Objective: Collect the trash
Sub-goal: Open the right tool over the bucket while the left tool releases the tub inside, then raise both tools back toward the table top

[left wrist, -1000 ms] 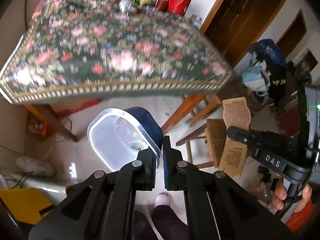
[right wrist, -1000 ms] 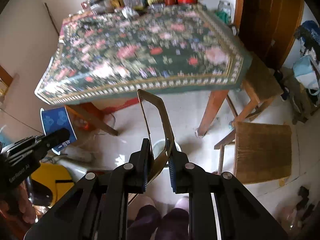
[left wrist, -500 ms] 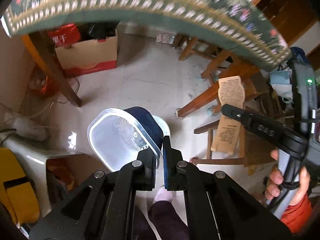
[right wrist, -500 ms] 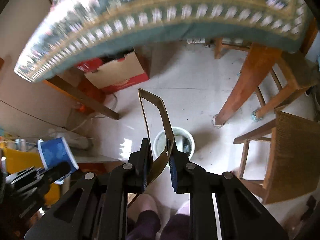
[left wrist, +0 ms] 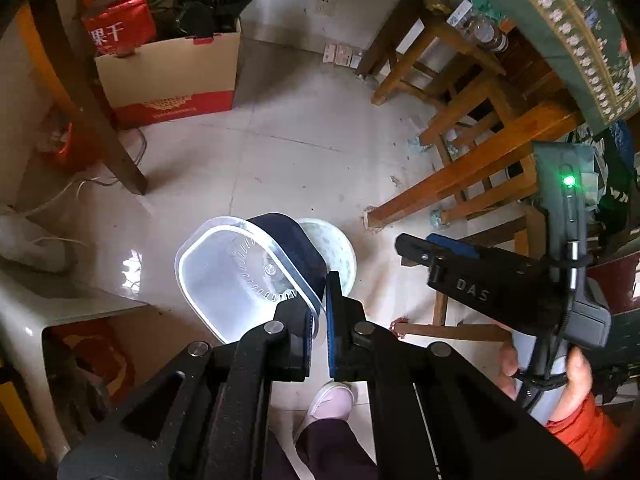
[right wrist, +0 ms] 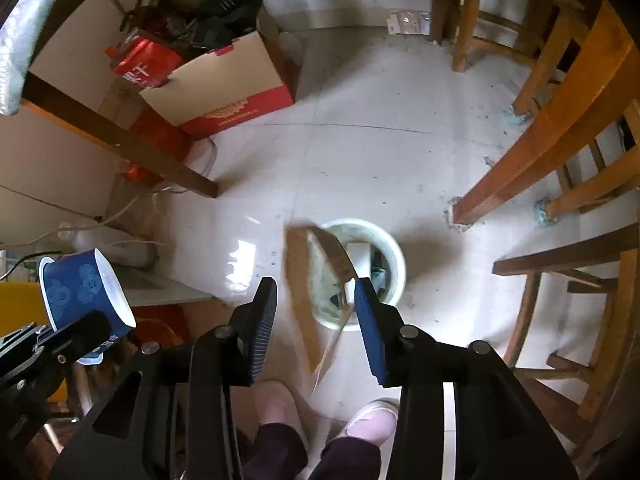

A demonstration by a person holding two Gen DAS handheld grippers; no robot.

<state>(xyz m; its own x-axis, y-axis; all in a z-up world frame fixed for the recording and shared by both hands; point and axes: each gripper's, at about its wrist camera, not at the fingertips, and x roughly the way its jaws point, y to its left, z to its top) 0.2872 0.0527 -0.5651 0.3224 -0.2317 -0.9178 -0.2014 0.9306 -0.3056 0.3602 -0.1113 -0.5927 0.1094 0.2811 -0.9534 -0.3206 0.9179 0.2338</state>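
My left gripper (left wrist: 319,312) is shut on the rim of a blue paper cup (left wrist: 248,268), white inside; the cup also shows in the right wrist view (right wrist: 84,284). It hangs just left of a white waste bin (left wrist: 340,248) on the floor. My right gripper (right wrist: 316,300) is open above the bin (right wrist: 394,256). A brown cardboard wrapper (right wrist: 304,276), blurred, hangs loose between the open fingers, over the bin's left rim. The bin holds some paper scraps.
A red and tan cardboard box (left wrist: 168,76) with a black fan stands under the table. Wooden table legs (right wrist: 532,152) and chairs (right wrist: 568,276) are at the right. A white stool (left wrist: 52,304) is at the left. My feet (right wrist: 372,420) are below.
Both grippers swung down from the table top toward the floor and the bin. My right gripper opened and the cardboard wrapper came loose. The left stays shut on the cup.
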